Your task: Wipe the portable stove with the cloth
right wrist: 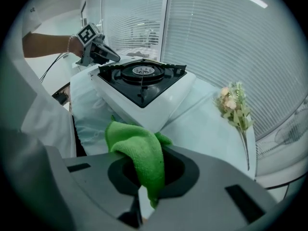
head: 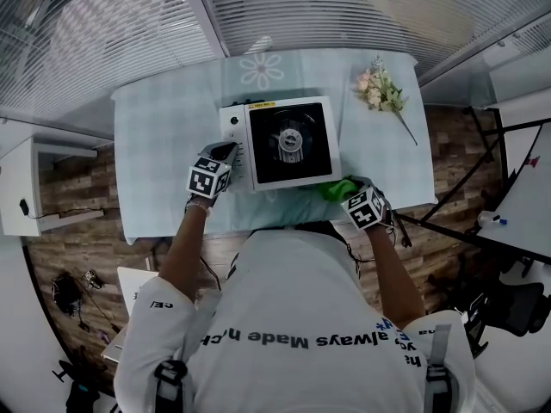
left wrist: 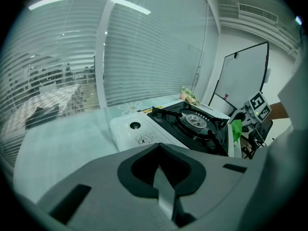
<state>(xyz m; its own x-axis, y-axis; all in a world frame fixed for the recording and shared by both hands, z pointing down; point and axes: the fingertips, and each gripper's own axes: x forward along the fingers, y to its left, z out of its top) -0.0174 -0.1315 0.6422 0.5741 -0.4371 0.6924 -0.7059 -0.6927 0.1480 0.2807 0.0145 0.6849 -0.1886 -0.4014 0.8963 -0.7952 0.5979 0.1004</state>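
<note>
The portable stove point(head: 288, 143) sat square in the middle of the table point(head: 164, 127), white body, black top, burner ring dead centre. Over at the stove's 5 o'clock corner was the green cloth point(head: 337, 188), bunched up and pinched in the right gripper point(head: 355, 198).

From the right gripper view there was no doubt: the right gripper point(right wrist: 143, 198) had its jaws pressed onto a fold of the cloth point(right wrist: 139, 153), and the rest of the cloth spilled up and out over them. The stove point(right wrist: 142, 81) lay just beyond it at 12 o'clock. Whether cloth and stove were touching could not be told.

The left gripper point(head: 225, 151) was at the stove's 9 o'clock side, by the white control panel. In its own view the left gripper point(left wrist: 162, 189) had its jaws shut tight together, with nothing between them. The stove point(left wrist: 192, 124) sat ahead at 1 o'clock, and the cloth point(left wrist: 237, 129) showed green at its far edge.

A small bunch of flowers point(head: 381, 93) lay on the table at the stove's 2 o'clock, well apart from both grippers.
</note>
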